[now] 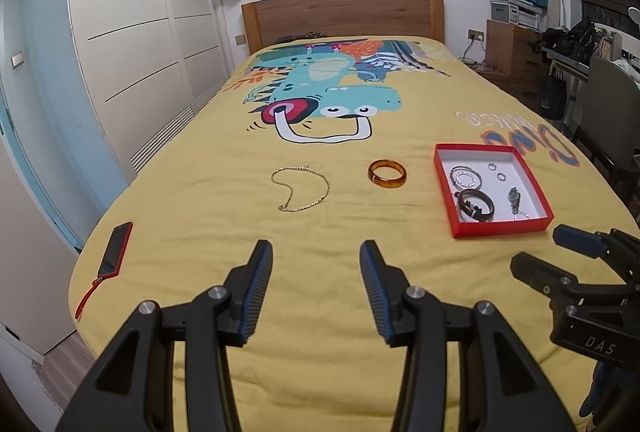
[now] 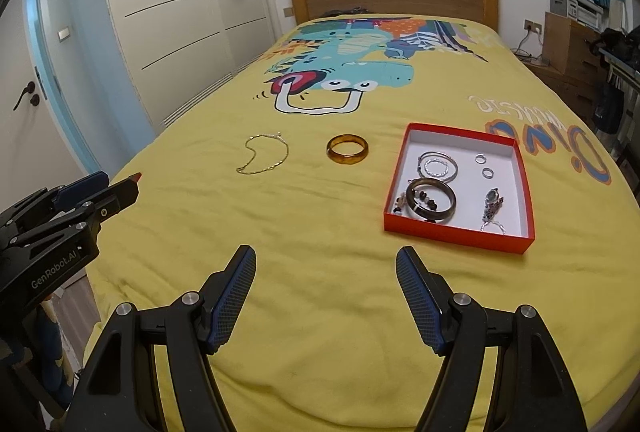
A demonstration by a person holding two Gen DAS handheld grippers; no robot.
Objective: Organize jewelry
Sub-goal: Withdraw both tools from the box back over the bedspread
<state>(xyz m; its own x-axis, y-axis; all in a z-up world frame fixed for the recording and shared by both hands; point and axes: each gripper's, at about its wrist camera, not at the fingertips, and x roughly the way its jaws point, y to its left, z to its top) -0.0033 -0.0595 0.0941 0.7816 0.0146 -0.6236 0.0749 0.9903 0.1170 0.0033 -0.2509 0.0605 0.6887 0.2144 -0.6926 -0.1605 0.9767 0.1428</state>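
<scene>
Both grippers, left gripper (image 1: pixel 316 288) and right gripper (image 2: pixel 326 296), spread and empty; amber bangle (image 2: pixel 347 149) ahead (pinch its rim), red box (image 2: pixel 524 188) right

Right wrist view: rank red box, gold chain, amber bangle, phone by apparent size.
1. red box
2. gold chain
3. amber bangle, slightly smaller than the chain's loop
phone: only a corner shows behind the left hand-held gripper, so unranked.
</scene>
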